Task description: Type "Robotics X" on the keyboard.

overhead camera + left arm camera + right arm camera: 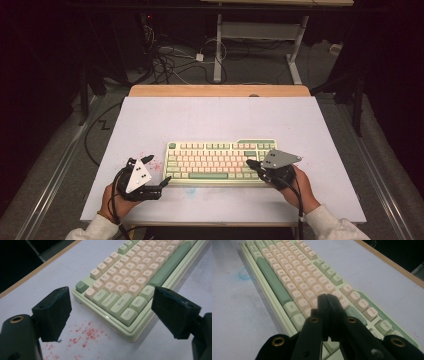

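Keyboard, pale green plastic with cream and green keycaps [220,161], sits low in the centre of the high view on my white table [215,117]. My right gripper [250,163] is pinched fully together, empty, over its right-hand keys. My left gripper [165,182] gapes wide, holding nothing, beside the lower-left corner near red specks [86,336].

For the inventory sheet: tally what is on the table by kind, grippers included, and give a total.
Keyboard: 1
Grippers: 2, the left gripper with jaws open at the keyboard's near left corner, the right gripper with jaws shut over the keys at its right end
Total: 3
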{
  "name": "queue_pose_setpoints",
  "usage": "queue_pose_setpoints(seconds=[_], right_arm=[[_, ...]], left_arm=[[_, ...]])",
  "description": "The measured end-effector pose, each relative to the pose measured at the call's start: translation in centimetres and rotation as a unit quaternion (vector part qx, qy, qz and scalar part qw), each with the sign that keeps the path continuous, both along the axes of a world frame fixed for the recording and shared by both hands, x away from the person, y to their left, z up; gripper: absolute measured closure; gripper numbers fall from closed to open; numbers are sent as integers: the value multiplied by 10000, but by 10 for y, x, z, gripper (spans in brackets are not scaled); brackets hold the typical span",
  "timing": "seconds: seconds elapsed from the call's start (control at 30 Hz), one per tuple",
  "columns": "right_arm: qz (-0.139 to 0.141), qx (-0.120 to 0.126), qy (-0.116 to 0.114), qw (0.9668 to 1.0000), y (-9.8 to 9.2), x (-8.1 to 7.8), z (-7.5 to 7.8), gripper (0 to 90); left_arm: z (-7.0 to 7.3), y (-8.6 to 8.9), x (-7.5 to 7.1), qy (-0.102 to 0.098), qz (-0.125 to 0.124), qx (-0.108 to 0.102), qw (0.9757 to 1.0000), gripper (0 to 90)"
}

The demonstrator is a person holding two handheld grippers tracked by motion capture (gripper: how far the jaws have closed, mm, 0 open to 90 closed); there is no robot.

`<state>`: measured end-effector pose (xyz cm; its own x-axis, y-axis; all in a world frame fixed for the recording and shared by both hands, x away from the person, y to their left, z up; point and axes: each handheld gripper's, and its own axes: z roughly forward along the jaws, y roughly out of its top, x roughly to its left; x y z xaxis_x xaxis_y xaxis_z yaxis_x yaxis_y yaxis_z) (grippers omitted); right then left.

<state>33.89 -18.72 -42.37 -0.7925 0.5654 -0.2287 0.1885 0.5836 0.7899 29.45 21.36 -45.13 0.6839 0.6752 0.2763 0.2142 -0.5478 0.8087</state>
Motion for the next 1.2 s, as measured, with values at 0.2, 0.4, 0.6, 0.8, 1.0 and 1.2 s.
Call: queue_pose_setpoints(seconds=[0.2, 0.4, 0.6, 0.8, 1.0, 1.2], right_arm=[[70, -127, 57, 9999, 20, 13, -3, 900], [110, -256, 125, 9995, 38, 22, -9, 900], [101, -457, 166, 9988, 54, 34, -15, 900], [44, -551, 246, 9982, 62, 42, -20, 900], [38, -710, 301, 9970, 67, 47, -23, 900], [1, -771, 327, 9965, 70, 50, -25, 900]], left_arm=[[-6, 4, -2, 98, 32, -1, 9999, 160], [-7, 4, -2, 136, 30, -5, 9999, 160], [-9, 4, 0, 206, 25, 42, 9998, 160], [-10, 3, 1, 213, -16, 81, 9997, 160], [-10, 3, 1, 224, -23, 73, 9997, 160], [-9, 3, 1, 228, -25, 74, 9997, 160]])
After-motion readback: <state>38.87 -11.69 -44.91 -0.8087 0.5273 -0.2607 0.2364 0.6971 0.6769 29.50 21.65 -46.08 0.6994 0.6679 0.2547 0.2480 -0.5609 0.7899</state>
